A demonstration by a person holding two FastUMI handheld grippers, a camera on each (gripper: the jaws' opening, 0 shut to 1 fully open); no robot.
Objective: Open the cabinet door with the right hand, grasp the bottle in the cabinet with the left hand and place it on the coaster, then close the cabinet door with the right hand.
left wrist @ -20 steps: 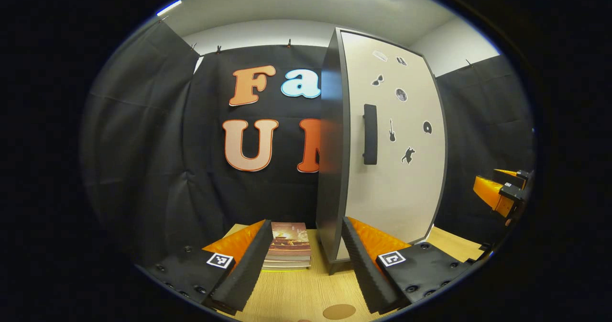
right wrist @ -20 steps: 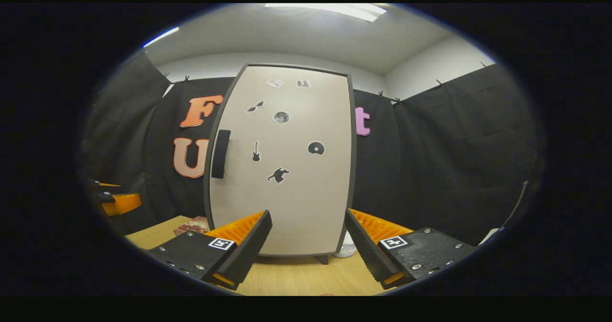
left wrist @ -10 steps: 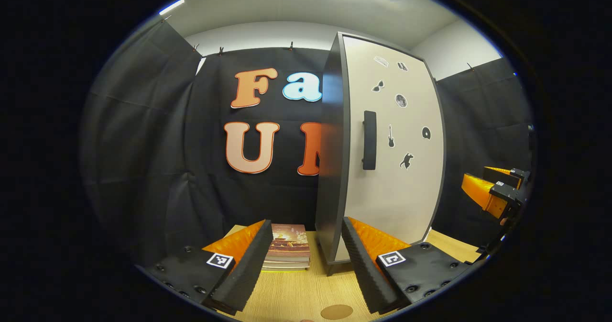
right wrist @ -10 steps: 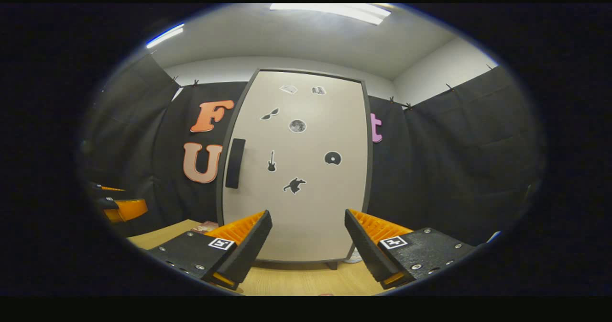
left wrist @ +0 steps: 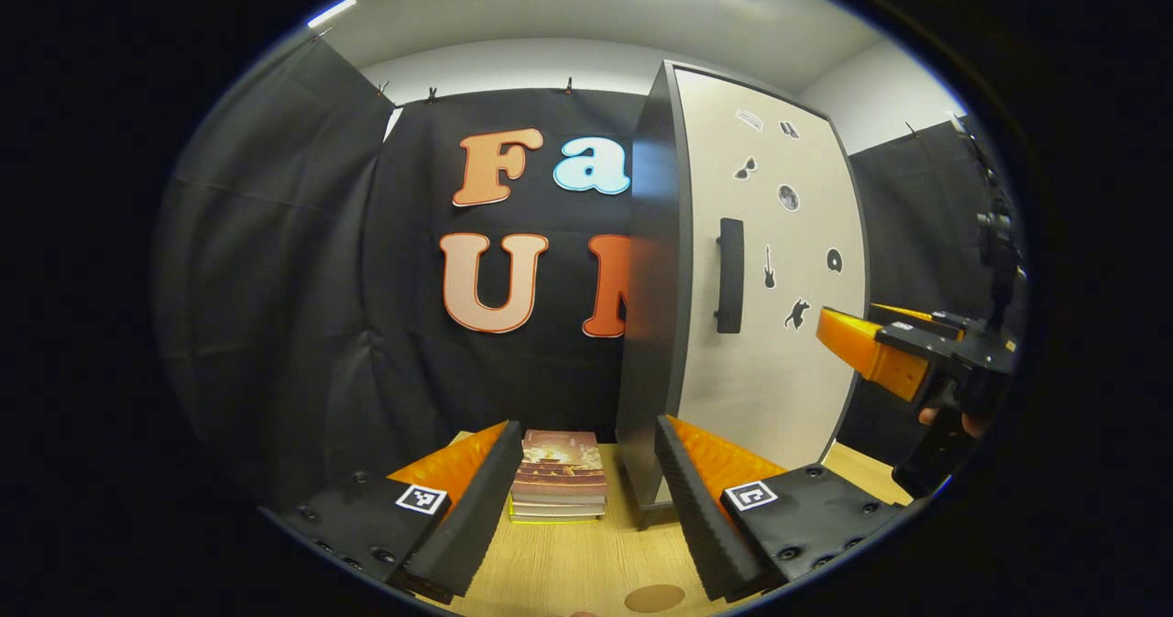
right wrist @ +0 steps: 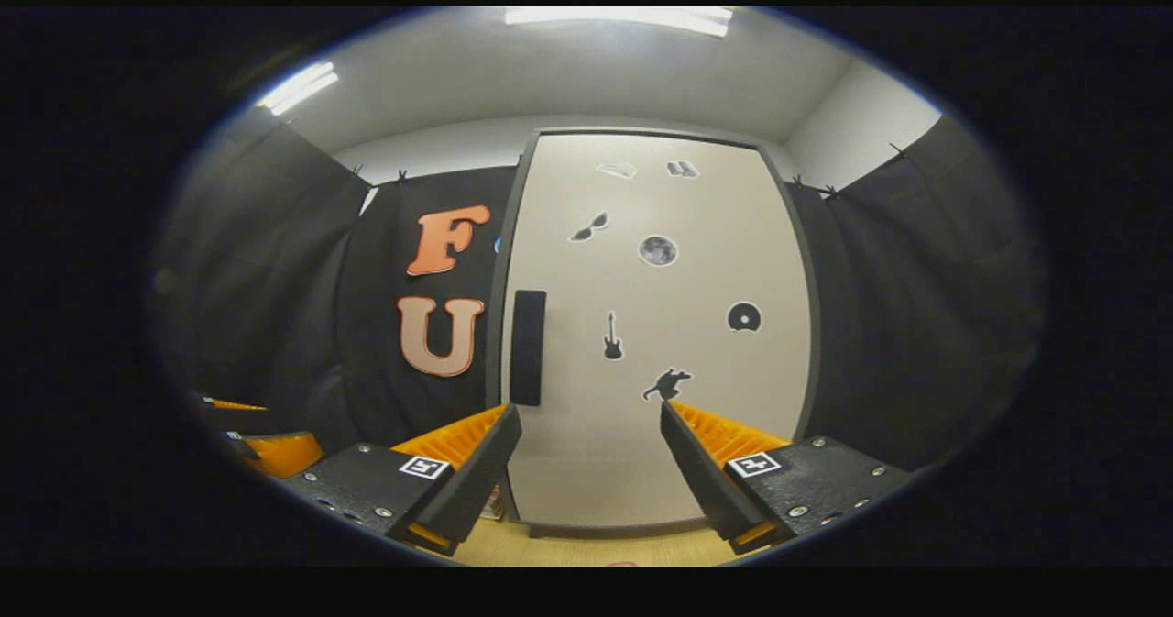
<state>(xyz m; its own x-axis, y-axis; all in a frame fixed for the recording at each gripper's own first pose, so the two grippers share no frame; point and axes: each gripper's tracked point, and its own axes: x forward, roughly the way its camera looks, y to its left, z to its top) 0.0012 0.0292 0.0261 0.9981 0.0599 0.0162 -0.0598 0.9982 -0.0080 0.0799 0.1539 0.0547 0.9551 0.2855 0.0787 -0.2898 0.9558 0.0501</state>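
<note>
We hold the right gripper (right wrist: 591, 470) wide open with nothing between its fingers, facing the closed cabinet door (right wrist: 655, 342), and we judge that the step in hand is the approach to the handle (right wrist: 528, 347) to open this door. To do it well, we think the gripper should go toward 11 o'clock in the right gripper view, where the dark vertical handle sits near the door's left edge. The fingers should come on both sides of the bar and close firmly before any pull. The pull should then follow the arc of the door, which probably hinges on the side far from the handle, so that the fingers do not slip off. In the left gripper view the same gripper (left wrist: 866, 351) is at 3 o'clock, in front of the door and near it but not touching. The left gripper (left wrist: 586, 498) is also wide open and empty above the wooden table (left wrist: 568, 567). A stack of books (left wrist: 559, 484) lies just ahead at 12 o'clock, and the round brown coaster (left wrist: 653, 598) lies on the table at about 5 o'clock, near the fingers. The bottle should be inside the cabinet, hidden behind the door, so we cannot say its exact place.
</note>
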